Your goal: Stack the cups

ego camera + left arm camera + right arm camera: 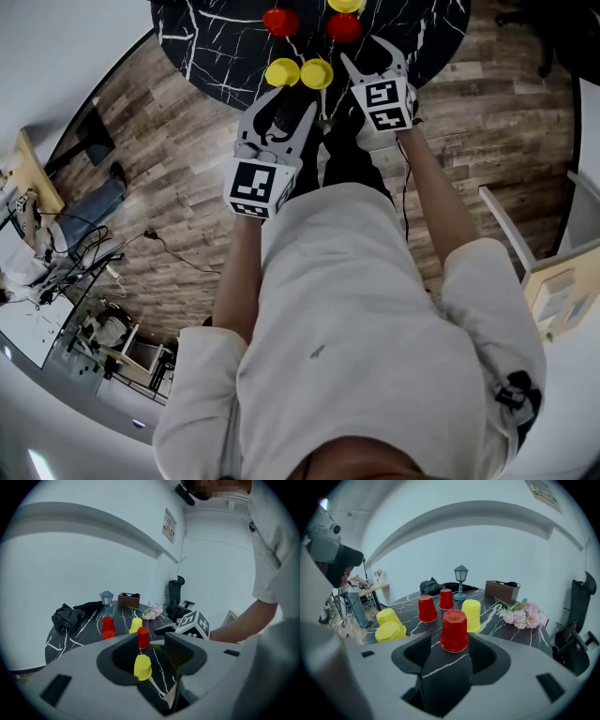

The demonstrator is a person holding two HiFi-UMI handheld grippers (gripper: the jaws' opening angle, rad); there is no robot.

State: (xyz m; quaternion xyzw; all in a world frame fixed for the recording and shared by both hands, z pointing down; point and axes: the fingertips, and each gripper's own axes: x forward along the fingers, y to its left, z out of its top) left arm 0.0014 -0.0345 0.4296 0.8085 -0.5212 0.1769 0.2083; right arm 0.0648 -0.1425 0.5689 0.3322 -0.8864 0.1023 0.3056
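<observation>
1. Head view: the left gripper (291, 98) and the right gripper (369, 53) are held out side by side at the near rim of a black marble table (216, 56). Both sets of jaws are spread. Two upturned yellow cups (282, 71) are seen just ahead of the left gripper's tips. An upturned red cup (343, 27) is seen just beyond the right gripper's left jaw.
2. Left gripper view: the left gripper (150, 651) is open, with nothing pressed between its pads. One of the yellow cups (142, 666) is framed in the gap, clear of both jaws. The red cup (143, 637) is set further ahead. A small lantern (107, 597) and a brown box (129, 600) are seen far beyond the tips.
3. Right gripper view: the right gripper (450, 654) is open and grips nothing. The red cup (454, 631) is centred just ahead of the tips, apart from both jaws. The yellow cups (390, 632) are found left of the left jaw. Pink flowers (522, 613) are seen well to the right.
</observation>
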